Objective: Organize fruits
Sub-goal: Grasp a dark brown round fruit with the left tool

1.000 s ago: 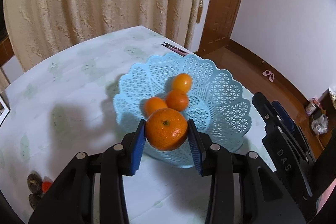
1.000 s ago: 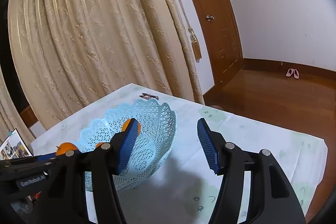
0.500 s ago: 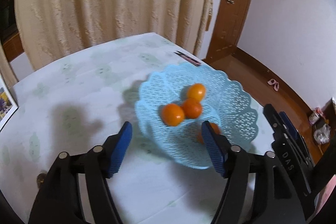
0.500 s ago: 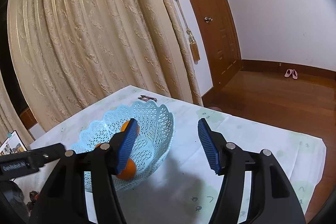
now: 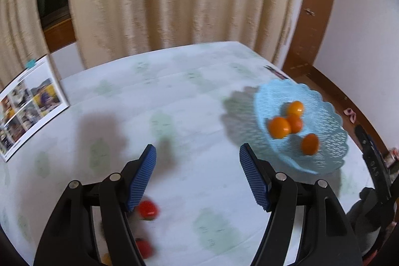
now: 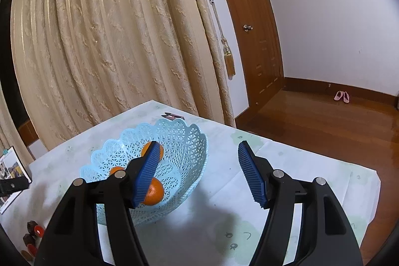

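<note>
A light blue lattice basket (image 5: 329,141) stands on the table at the right of the left wrist view and holds several oranges (image 5: 279,127). My left gripper (image 5: 197,166) is open and empty, above the cloth to the left of the basket. Small red fruits (image 5: 147,210) lie near its left finger. In the right wrist view the basket (image 6: 184,161) sits ahead to the left with an orange (image 6: 154,192) inside. My right gripper (image 6: 197,173) is open and empty, just right of the basket.
A photo booklet (image 5: 27,104) lies at the table's far left. Small dark and red fruits (image 6: 33,234) sit at the near left. A small pink item (image 6: 172,116) lies behind the basket. Curtains hang behind the table; its right edge drops to a wooden floor.
My left gripper has opened and let its orange go into the basket, then swung left and back from the basket. The right gripper has barely moved.
</note>
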